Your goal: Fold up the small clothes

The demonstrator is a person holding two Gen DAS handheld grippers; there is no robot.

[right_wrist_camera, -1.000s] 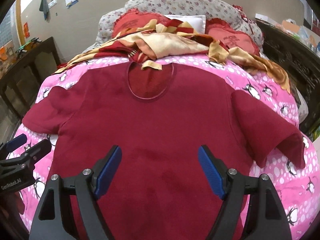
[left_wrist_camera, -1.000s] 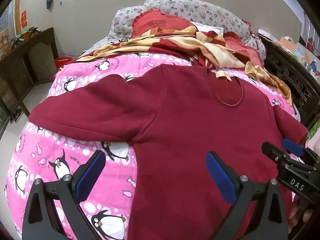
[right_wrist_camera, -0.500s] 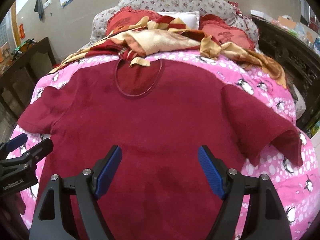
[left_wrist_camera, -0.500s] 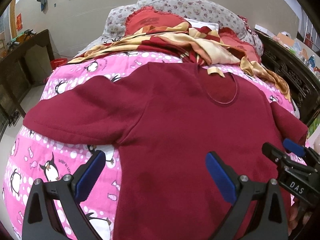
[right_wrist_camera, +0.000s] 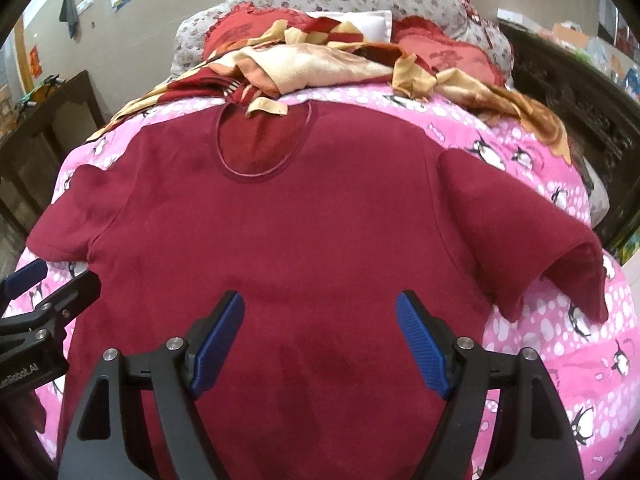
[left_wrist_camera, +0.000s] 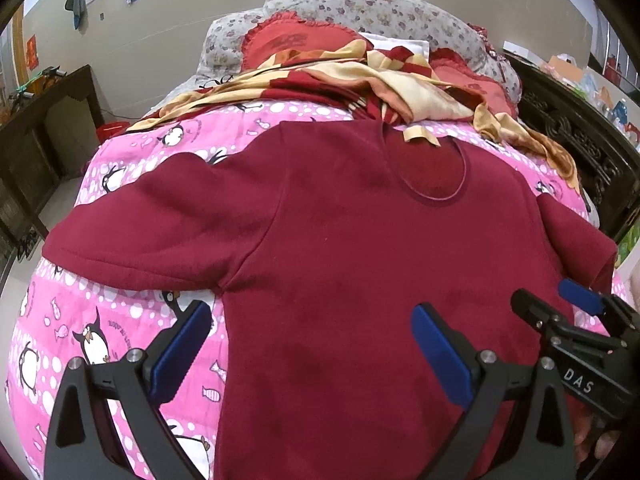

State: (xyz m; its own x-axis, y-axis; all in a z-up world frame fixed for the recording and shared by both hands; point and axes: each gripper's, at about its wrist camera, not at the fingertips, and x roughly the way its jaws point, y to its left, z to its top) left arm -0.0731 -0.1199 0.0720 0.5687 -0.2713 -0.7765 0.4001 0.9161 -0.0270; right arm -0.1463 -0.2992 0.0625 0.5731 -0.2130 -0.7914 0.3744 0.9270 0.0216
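On pink quilt [left_wrist_camera: 100, 312], maroon top [left_wrist_camera: 340, 240] flat, both grippers' jaws apart

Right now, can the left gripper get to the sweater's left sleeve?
Probably yes. The left gripper is open, and the sleeve lies flat on the pink blanket just ahead of it with nothing on top.

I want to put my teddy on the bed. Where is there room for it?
Bare pink penguin quilt shows below the red sweater's left sleeve, and again beside its right sleeve, toward the bed's right edge. The sweater's body fills the middle. The head end is crowded with a crumpled red-and-cream blanket and pillows.
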